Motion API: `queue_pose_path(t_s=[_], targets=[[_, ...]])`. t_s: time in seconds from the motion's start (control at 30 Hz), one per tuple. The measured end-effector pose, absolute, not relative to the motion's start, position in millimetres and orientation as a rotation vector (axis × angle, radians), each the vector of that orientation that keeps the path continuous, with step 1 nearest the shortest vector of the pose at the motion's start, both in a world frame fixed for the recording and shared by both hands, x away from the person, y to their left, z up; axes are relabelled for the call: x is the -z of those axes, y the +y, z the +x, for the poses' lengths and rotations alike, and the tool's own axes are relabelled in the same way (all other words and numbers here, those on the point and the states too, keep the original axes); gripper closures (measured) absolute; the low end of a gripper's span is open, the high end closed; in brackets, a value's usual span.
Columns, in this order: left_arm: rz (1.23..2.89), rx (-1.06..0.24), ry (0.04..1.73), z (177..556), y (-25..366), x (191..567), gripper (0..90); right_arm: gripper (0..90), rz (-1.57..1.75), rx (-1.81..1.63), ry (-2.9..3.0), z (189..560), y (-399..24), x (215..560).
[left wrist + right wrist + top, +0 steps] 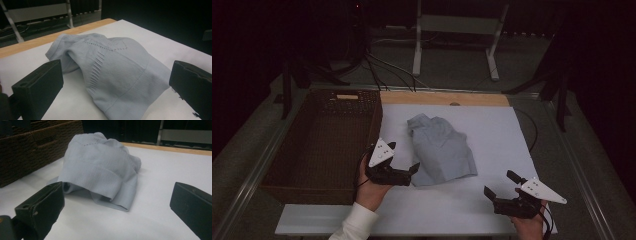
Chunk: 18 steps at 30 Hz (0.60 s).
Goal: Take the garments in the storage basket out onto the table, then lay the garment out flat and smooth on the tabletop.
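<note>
A crumpled light grey-blue knit garment [442,150] lies heaped in the middle of the white table top [492,135]. My left gripper [403,157] is at the garment's near-left corner, open, with a hand holding it. In the left gripper view its jaws stand wide apart around the garment [117,67], touching nothing. My right gripper [499,183] sits open near the table's front right, a short way from the cloth. In the right gripper view the garment [100,162] lies ahead, beyond the jaws, with bare table between them.
A dark wicker basket [327,140] with nothing in it stands along the table's left side, also seen as the basket [30,147] beside the garment. A wooden strip [444,98] edges the far side. A white frame stand [457,30] and cables sit on the floor beyond.
</note>
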<state>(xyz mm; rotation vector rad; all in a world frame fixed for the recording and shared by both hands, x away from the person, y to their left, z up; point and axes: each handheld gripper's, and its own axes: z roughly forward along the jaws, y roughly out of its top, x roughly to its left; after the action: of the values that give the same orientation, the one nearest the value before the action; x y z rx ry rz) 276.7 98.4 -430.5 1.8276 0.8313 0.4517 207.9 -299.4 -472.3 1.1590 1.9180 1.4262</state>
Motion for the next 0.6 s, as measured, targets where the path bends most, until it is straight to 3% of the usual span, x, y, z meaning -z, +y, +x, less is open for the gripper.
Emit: queue_pose_path(t_s=[0.6], targets=[[1.826,-0.452,0.818,273,95,430,0.2,0.1,1.266,-1.369,1.927,230,-299,481]])
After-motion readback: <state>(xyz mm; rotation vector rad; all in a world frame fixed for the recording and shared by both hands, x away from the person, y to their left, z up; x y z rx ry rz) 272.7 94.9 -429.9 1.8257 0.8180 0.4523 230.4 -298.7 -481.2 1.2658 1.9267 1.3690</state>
